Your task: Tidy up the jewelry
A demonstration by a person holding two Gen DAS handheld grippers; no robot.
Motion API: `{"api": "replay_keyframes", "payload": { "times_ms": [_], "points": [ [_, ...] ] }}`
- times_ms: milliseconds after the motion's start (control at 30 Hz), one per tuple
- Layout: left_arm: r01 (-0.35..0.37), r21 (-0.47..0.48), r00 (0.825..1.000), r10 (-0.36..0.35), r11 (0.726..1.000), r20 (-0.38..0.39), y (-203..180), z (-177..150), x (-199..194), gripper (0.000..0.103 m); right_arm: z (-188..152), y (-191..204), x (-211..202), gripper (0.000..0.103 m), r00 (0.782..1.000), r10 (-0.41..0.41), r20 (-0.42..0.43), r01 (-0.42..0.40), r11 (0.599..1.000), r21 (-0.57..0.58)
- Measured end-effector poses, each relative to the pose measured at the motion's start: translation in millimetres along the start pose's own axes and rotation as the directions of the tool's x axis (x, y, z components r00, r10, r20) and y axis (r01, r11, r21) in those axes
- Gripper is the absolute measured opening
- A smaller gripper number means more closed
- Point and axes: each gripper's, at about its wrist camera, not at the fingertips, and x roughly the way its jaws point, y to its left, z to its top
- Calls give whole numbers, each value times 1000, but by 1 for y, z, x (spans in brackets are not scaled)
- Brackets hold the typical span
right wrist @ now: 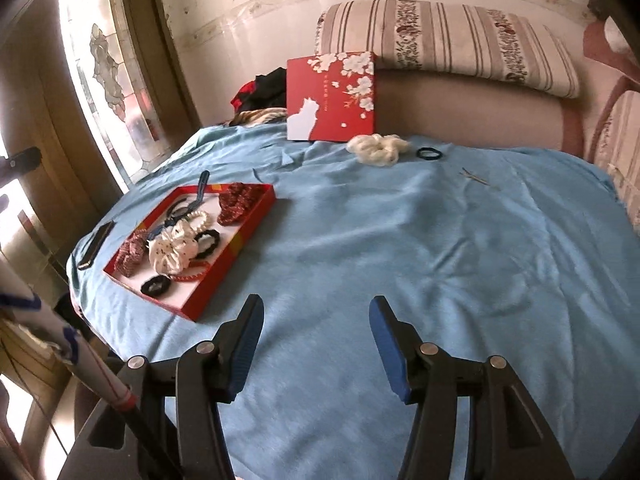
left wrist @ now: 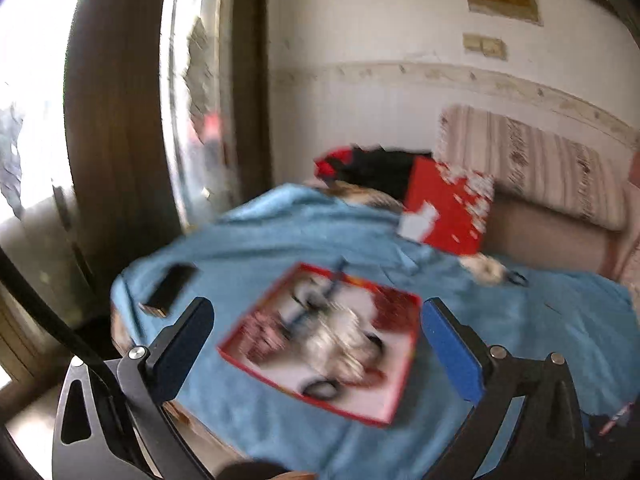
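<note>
Left wrist view is motion-blurred; contents of the shallow red cardboard tray point(left wrist: 320, 344) are smeared there. In the right view the tray point(right wrist: 240, 240), on the light blue cloth point(right wrist: 400, 260), holds scrunchies and hair ties. Left gripper point(left wrist: 316, 320) and right gripper point(right wrist: 316, 320): jaws apart, nothing held.

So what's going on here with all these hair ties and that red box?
A person holding a gripper in each hand is sorting hair accessories on a table under a blue cloth. Most pieces already lie in the shallow red tray. A white scrunchie, a dark hair tie and a thin hairpin lie loose on the cloth, near the red lid propped against the sofa. The left gripper and right gripper are both open and empty.
</note>
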Motion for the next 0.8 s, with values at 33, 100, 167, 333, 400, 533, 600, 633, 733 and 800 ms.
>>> {"api": "replay_keyframes", "payload": {
  "times_ms": [33,100,167,333,400,533,600,633,733,800],
  "points": [
    [5,1,1000,-5,1000,-14,-5,-5,0,103,-2,-2,-2,59,1000,-5,0,5,1000,-2],
    [-6,17,999,7,1000,-37,-10,-16,-1,103,-3,-3,-3,59,1000,-10,1,10,1000,-2],
    [-26,41,999,28,999,-47,-15,-27,-2,103,-3,-2,-1,59,1000,-2,-2,2,1000,3],
    [-24,73,994,31,997,-103,-22,-48,5,103,-4,11,9,60,1000,0,-26,0,1000,-16],
    [-15,71,990,25,997,-139,-23,-54,12,103,-5,17,12,60,999,-9,-32,8,1000,-27],
    [-28,93,983,44,995,-178,-28,-62,22,103,-5,22,14,61,999,-33,-36,32,998,-47],
    [-41,103,980,60,994,-191,-27,-65,27,103,-4,24,15,62,998,-45,-39,43,998,-55],
    [-44,102,978,64,994,-196,-25,-66,29,103,-3,26,17,62,998,-49,-42,47,997,-58],
    [-46,85,974,63,995,-219,-19,-67,35,103,-3,30,21,63,997,-52,-54,49,997,-64],
    [-47,79,971,65,996,-231,-15,-68,39,103,-2,34,25,63,997,-51,-62,46,996,-76]
  ]
}}
